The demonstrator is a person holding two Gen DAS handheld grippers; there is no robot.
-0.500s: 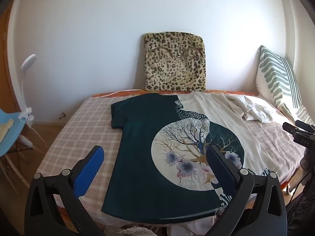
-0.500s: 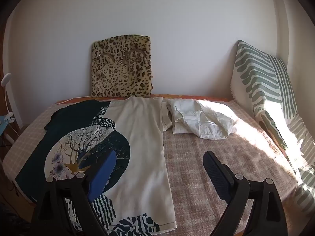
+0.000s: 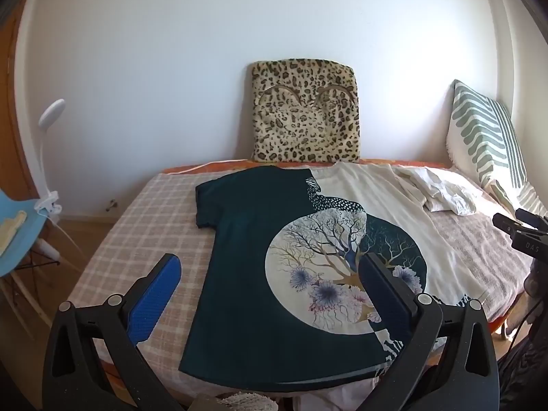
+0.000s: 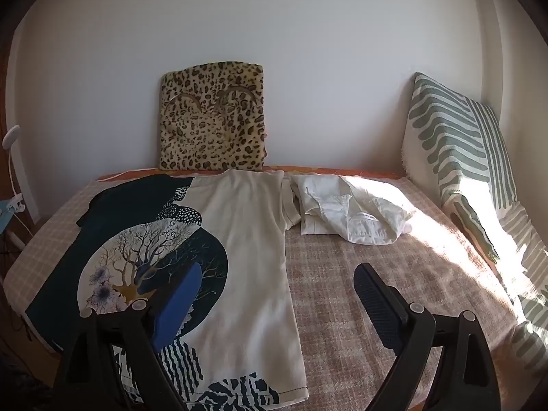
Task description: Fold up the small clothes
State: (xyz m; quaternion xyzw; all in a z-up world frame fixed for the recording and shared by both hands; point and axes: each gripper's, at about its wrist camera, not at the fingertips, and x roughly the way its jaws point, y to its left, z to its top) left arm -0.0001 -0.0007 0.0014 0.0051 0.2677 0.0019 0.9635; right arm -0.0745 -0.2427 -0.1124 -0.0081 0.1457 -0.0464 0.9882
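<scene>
A T-shirt (image 3: 239, 274), half dark teal and half cream with a tree-and-flower print, lies spread flat on the checked bed cover (image 3: 137, 226), collar toward the wall. It also shows in the right wrist view (image 4: 246, 239). My left gripper (image 3: 270, 267) is open and empty, held above the shirt's hem end. My right gripper (image 4: 277, 281) is open and empty, over the shirt's cream right side and the bare cover. A crumpled white garment (image 4: 349, 215) lies at the back, right of the shirt.
A leopard-print cushion (image 3: 304, 109) leans on the wall behind the bed. A green-striped pillow (image 4: 455, 171) stands at the right. A blue chair (image 3: 17, 229) and a white clip lamp (image 3: 48, 157) are left of the bed. The right gripper's body (image 3: 524, 236) shows at the right edge.
Both grippers have drawn slightly back and up from the bed. The shirt and the white garment have not moved.
</scene>
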